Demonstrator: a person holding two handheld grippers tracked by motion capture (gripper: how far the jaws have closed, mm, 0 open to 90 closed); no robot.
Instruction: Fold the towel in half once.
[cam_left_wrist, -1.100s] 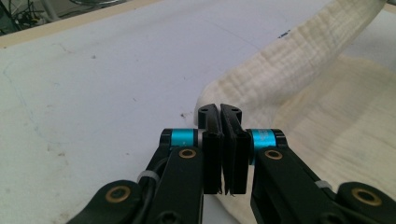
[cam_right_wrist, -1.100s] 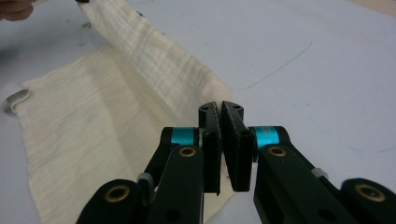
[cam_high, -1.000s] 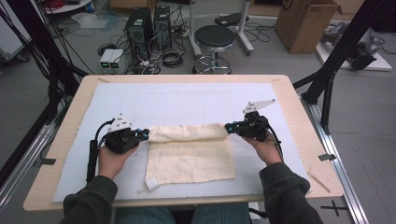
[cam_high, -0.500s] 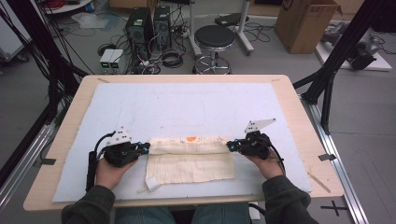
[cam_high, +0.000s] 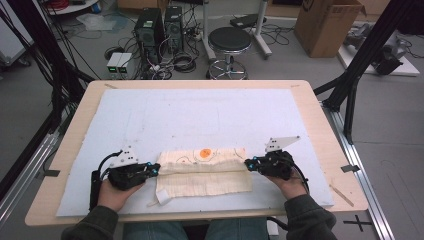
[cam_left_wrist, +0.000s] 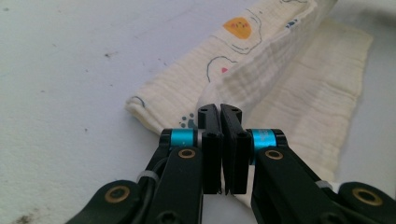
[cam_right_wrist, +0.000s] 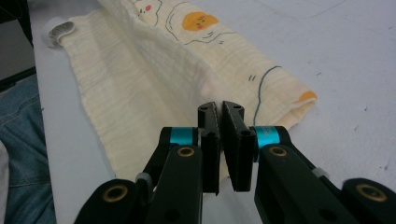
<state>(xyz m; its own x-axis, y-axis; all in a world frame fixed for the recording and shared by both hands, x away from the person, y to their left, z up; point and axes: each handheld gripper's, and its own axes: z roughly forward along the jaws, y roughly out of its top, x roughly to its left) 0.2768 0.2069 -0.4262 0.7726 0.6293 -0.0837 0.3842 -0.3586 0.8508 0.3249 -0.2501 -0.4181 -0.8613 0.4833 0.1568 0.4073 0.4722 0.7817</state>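
left gripper sits at the near left of the table, held in the person's left hand, jaws pointing right into the left end of the cloth. in the left gripper view the two black jaws are together, clamped on a raised fold of the cloth; the fabric rises from the jaw tips and runs away as a ridge, with the flat lower layer spread on its right in that view. cloth is cream muslin with an orange egg-like print and thin blue line drawings, lying on the pale blue mat at the near middle of the table, long side running left to right. far strip is folded over and shows the print; the near part lies flat and plain, and a small white label sticks out at the near left corner. right gripper is at the cloth's right end, held in the right hand, jaws pointing left. in the right gripper view its jaws are closed together, clamped on the edge of the folded cloth, rolled end just right of the tips in that view. both grippers are level with the fold line, cloth stretched between them. stool, computer towers and cardboard box stand on the floor beyond the far edge.
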